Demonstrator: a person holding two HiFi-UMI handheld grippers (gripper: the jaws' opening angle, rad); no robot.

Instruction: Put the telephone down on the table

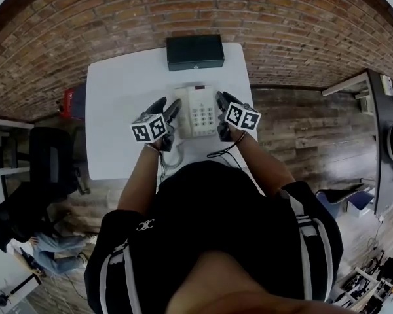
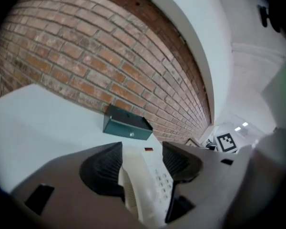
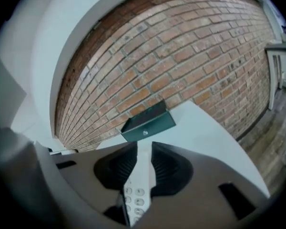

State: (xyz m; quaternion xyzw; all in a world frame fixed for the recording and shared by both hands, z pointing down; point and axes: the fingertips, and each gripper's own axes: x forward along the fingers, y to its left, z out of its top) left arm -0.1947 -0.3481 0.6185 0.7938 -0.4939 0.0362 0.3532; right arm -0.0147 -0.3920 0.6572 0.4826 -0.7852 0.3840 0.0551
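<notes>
You see the white plastic push-button telephone (image 1: 198, 113) at frame centre, keypad facing up, over the white rectangular table (image 1: 118, 110).

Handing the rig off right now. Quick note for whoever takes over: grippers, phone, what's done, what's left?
Left gripper: closed on the telephone, at its left side.
Right gripper: closed on the telephone's thin right edge, beside the keypad.
Things: the telephone sits between both grippers over the white table, in front of the dark box by the brick wall. Its cord trails back toward the person.
Done: both grips are on. I cannot tell whether the base is clear of the table.
Left: set the telephone flat on the table, open both jaws, back off.
</notes>
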